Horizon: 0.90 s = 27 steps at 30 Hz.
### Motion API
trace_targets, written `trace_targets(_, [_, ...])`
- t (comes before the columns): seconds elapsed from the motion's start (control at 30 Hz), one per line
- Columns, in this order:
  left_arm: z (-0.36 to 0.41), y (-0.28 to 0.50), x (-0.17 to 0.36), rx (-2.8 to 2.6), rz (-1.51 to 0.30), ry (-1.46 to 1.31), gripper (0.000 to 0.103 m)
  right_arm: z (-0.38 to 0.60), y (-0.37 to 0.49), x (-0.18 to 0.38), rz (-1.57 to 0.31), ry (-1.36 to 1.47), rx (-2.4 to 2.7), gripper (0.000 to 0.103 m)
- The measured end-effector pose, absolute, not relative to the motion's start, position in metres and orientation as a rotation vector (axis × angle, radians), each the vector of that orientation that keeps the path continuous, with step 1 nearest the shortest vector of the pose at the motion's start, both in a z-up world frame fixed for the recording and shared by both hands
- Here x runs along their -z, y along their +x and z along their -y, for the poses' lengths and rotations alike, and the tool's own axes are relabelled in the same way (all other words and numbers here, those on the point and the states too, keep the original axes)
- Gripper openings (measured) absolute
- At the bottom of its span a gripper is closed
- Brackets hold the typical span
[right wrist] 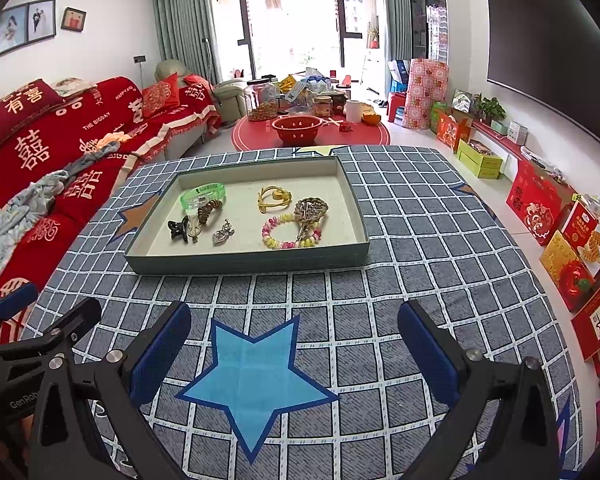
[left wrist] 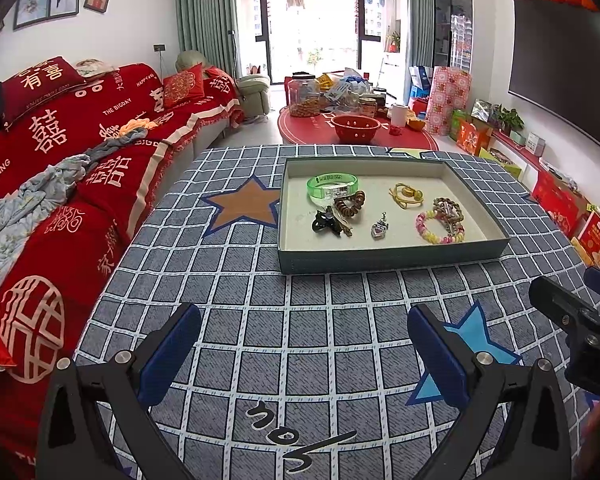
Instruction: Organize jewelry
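A shallow grey-green tray (left wrist: 388, 258) (right wrist: 252, 262) sits on the checked table and holds the jewelry. Inside lie a green bangle (left wrist: 331, 184) (right wrist: 202, 195), a black hair claw (left wrist: 325, 223) (right wrist: 178, 229), a brown coil tie (left wrist: 350, 202), a silver heart pendant (left wrist: 379, 229) (right wrist: 222, 233), a yellow cord bracelet (left wrist: 407, 195) (right wrist: 274, 197), a brown bead string (left wrist: 446, 207) (right wrist: 310, 209) and a pink-yellow bead bracelet (left wrist: 439, 229) (right wrist: 290, 233). My left gripper (left wrist: 304, 354) and right gripper (right wrist: 294, 350) hover open over the near cloth, short of the tray, holding nothing.
A blue-grey checked cloth with stars (left wrist: 260, 320) covers the table. A red-covered sofa (left wrist: 60, 152) runs along the left. Beyond stands a red round table with jars and a red colander (left wrist: 356, 128). Gift boxes (right wrist: 572, 240) line the right wall under a dark screen.
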<state>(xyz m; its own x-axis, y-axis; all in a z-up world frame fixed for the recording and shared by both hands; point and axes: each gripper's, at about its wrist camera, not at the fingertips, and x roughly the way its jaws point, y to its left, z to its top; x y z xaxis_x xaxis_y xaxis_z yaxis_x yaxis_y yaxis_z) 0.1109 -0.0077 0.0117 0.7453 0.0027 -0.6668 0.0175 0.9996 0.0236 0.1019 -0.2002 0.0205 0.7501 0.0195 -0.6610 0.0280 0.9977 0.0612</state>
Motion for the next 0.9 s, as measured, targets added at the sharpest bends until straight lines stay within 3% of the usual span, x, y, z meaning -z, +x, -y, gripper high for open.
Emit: trace_targets(0.9, [0.0124, 0.1073, -0.0122, 0.034, -0.731, 0.036, 0.103, 0.2005, 0.1019, -0.0198, -0.724, 0.071, 0.003, 0.103])
